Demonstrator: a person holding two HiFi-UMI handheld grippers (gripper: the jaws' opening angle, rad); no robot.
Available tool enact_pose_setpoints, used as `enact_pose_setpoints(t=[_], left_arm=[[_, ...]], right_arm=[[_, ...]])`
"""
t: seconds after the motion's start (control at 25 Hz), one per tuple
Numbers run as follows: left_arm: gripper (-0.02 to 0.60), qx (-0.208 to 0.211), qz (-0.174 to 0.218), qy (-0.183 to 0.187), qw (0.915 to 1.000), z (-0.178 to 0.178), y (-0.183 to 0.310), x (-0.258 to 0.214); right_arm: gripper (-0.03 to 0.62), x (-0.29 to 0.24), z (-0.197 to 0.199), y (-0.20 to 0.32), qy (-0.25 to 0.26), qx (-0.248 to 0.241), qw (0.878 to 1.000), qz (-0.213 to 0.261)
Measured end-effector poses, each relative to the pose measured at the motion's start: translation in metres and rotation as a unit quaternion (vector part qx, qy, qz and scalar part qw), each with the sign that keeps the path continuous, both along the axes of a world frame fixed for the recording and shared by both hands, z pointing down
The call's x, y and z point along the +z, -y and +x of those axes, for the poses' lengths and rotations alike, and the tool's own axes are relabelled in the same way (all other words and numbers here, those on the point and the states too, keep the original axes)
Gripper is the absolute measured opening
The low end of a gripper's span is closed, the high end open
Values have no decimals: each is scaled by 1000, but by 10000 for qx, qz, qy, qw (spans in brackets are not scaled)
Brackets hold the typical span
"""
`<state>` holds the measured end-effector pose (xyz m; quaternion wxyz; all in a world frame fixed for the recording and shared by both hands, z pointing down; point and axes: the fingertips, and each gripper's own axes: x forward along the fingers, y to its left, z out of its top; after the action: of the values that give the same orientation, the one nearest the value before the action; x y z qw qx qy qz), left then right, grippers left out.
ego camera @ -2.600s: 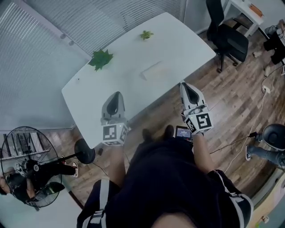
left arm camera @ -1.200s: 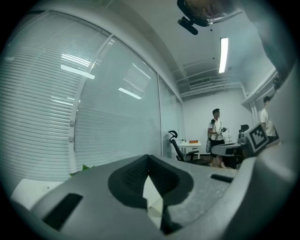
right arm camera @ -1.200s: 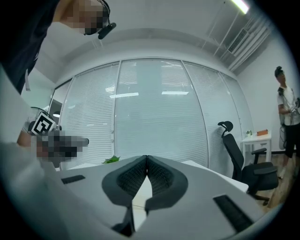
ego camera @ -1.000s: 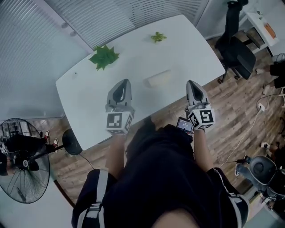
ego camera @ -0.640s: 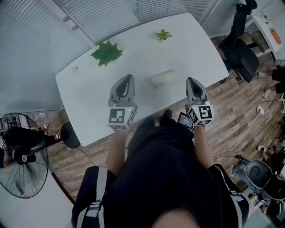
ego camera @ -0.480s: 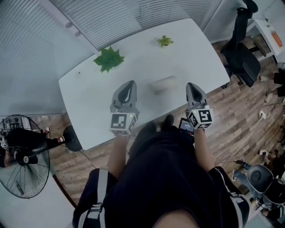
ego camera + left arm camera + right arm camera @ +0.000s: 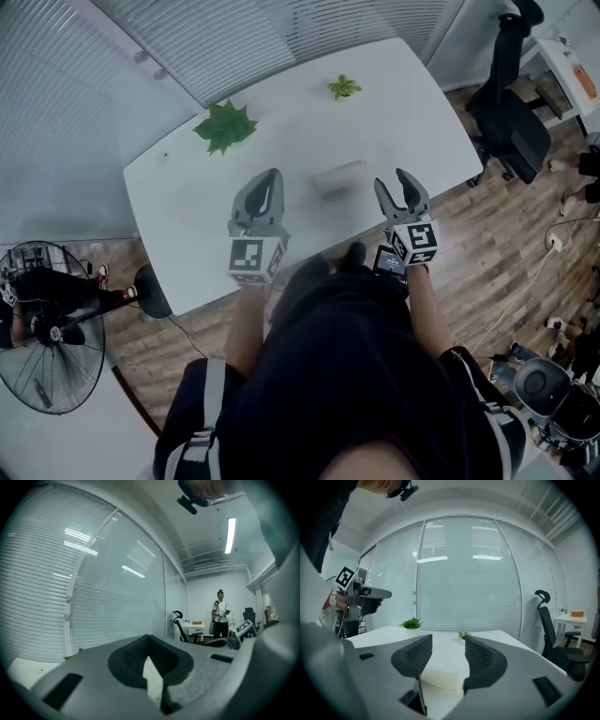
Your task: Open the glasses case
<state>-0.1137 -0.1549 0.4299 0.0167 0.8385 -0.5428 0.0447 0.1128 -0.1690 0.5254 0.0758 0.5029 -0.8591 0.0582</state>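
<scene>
The glasses case [image 7: 339,178] is a pale, oblong box that lies closed on the white table [image 7: 187,202], between my two grippers and a little beyond them. My left gripper [image 7: 273,172] hovers over the table to the case's left, its jaws shut and empty. My right gripper [image 7: 392,180] hangs at the table's near edge to the case's right. Its jaws are opening and nothing is between them. In the right gripper view the case [image 7: 440,674] lies just ahead of the spread jaws, apart from them.
A large leafy plant [image 7: 223,125] and a small one [image 7: 344,86] stand at the table's far side. A black office chair [image 7: 511,122] is to the right. A floor fan [image 7: 47,319] is at the left, and a person [image 7: 220,619] stands across the room.
The right gripper's jaws, shut in the earlier frames, now stand wide apart, and that gripper has dropped slightly towards the table edge. The left gripper has hardly moved.
</scene>
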Motion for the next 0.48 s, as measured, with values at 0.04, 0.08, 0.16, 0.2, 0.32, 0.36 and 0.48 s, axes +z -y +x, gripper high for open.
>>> enact_pose_setpoints(t=[0.04,0.08,0.16,0.2,0.32,0.36,0.48], left_arm=[[0,-10,8,-4,10000,0,1,-1],[0,-20,11,-8,10000,1,1,-1],[0,-51,9,-6,10000,1,1,-1],[0,-68,6,3,10000,1,1,0],[0,-110,7,50,9999,0,0,1],[0,-117,9,69,9999,-1,0,1],[0,-171,-18,103,9998,-5,-1,3]], right_arm=[[216,4,0,1,-70,-34,10000,-35],[216,7,0,1,-100,-53,9999,-55],[216,10,1,4,-134,-84,9999,-61],[216,12,1,6,-191,-120,9997,-64],[216,26,-4,10,-770,-390,9962,-66],[216,33,-7,11,-1164,-553,9917,-20],[215,63,-19,11,-2778,-1246,9521,271]])
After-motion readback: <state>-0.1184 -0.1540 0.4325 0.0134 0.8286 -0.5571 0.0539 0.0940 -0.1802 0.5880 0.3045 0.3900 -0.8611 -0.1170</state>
